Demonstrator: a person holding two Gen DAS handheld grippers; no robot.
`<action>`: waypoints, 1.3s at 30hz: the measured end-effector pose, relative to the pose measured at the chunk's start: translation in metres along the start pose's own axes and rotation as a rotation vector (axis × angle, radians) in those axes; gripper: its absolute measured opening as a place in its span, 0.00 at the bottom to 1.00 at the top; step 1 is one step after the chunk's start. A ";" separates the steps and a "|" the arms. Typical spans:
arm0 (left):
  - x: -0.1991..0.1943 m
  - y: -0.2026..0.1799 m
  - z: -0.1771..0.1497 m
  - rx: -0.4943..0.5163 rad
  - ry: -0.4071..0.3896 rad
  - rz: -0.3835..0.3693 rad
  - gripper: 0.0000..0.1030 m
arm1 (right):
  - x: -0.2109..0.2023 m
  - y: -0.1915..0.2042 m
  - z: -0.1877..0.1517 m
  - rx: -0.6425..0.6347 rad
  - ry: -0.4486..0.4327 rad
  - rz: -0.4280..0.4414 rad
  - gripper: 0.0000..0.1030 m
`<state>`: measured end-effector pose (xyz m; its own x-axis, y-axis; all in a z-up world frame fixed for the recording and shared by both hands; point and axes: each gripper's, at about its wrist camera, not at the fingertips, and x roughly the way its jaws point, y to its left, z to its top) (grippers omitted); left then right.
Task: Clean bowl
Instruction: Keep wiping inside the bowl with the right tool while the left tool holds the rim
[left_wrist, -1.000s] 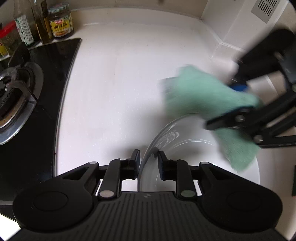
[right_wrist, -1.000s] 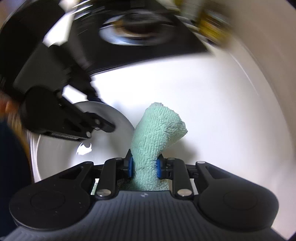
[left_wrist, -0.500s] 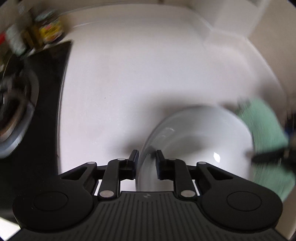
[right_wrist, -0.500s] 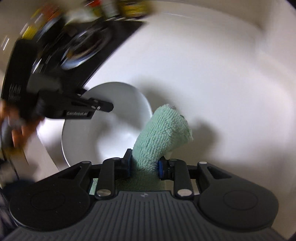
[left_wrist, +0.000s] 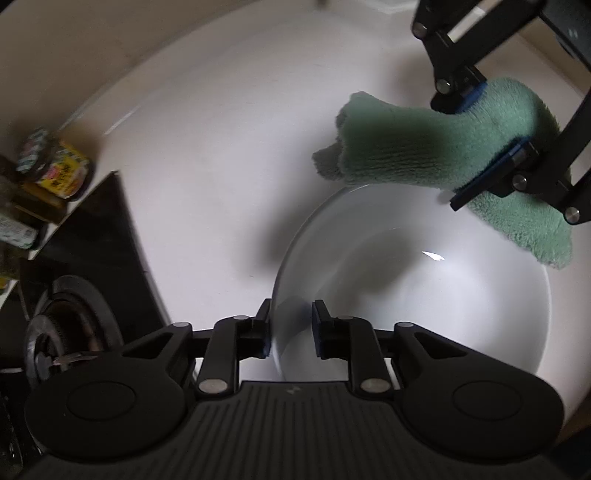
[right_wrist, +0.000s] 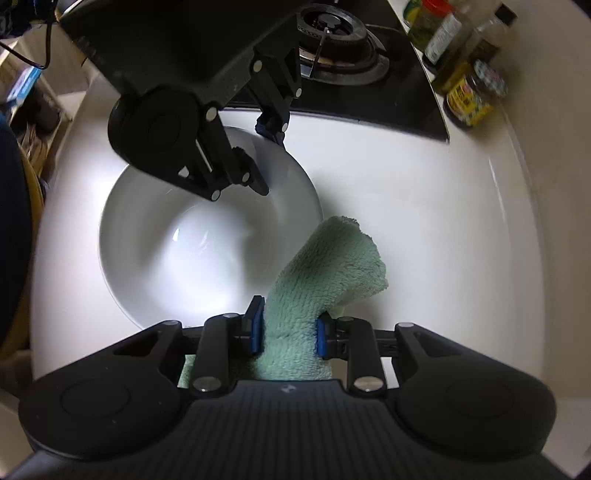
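The left gripper (left_wrist: 290, 328), jaws opening, straddles the round white ceramic bowl (left_wrist: 424, 295) rim to steady it. Ahead, the right gripper (right_wrist: 290, 330) clenches a green terry cloth (right_wrist: 332, 266) for wiping.

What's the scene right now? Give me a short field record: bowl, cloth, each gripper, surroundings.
bowl: white bowl, upright on the white counter
cloth: green cloth, over the bowl's rim, not inside
left gripper: straddles the bowl's rim, jaws opening
right gripper: clamped on the cloth
surroundings: gas stove and jars behind the bowl
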<state>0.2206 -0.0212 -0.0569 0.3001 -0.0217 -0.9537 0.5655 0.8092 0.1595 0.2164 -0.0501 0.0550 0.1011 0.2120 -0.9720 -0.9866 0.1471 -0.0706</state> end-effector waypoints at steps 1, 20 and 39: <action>0.000 0.000 -0.001 -0.021 -0.012 0.019 0.27 | 0.000 -0.002 -0.001 0.032 -0.011 -0.007 0.23; -0.014 -0.001 -0.027 -0.508 -0.065 0.165 0.34 | -0.021 0.088 -0.116 1.465 -0.332 -0.062 0.24; -0.009 0.006 0.020 0.040 0.063 -0.186 0.20 | -0.009 0.027 -0.064 0.193 -0.119 0.130 0.26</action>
<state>0.2360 -0.0281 -0.0420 0.1396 -0.1312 -0.9815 0.6374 0.7704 -0.0123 0.1811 -0.1102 0.0472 0.0009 0.3517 -0.9361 -0.9508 0.2902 0.1081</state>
